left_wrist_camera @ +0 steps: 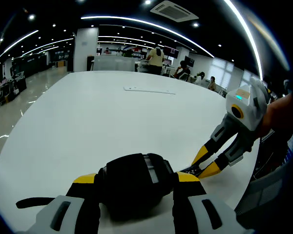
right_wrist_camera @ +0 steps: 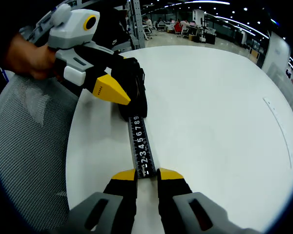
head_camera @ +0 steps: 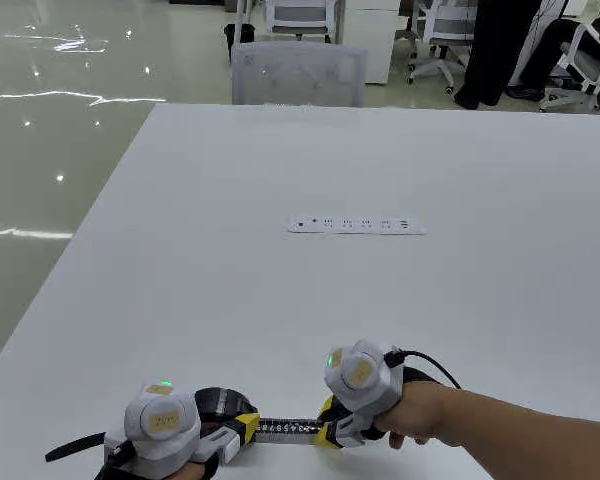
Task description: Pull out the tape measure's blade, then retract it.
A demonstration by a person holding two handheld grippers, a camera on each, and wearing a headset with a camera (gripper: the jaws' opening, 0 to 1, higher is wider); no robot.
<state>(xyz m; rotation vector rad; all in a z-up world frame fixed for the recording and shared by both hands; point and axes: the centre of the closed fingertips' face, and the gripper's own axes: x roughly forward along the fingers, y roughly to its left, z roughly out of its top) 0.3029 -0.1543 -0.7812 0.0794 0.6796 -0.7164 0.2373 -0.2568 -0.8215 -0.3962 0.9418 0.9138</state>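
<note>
So, the tape case (left_wrist_camera: pixel 133 187) lies on the white table (head_camera: pixel 380 160), well to the near side of the socket strip (head_camera: pixel 355 225) and somewhat left of it, close to the table's near edge. L gripper (left_wrist_camera: pixel 136 178) has its jaws pressed onto the case from both sides; in the left gripper view the yellow tips sit flat against the black body w/ no gap. A black strap (left_wrist_camera: pixel 34 202) trails off the case away from the strip's side, lying flat on the table. The blade (right_wrist_camera: pixel 138 139) is part-way out: a short run of it w/ printed nos. showing stretches from the case's mouth along the tabletop, roughly parallel to the strip. R gripper (right_wrist_camera: pixel 146 174) pinches the blade's free end, both yellow tips closed on it; whether the end hook is inside the grip can't be told. In the head view the R gripper is nearly straight below the strip, held by a bare hand (head_camera: pixel 420 410), w/ a black cable coming off its back. Both grippers are on the near side of the strip, the blade bridging the gap btwn them, low over the table or on it. Beyond the strip, at the table's far edge, stands a grey chair (head_camera: pixel 298 72). In the right gripper view a mesh seat (right_wrist_camera: pixel 29 141) shows beside the table edge, under the L gripper.
</note>
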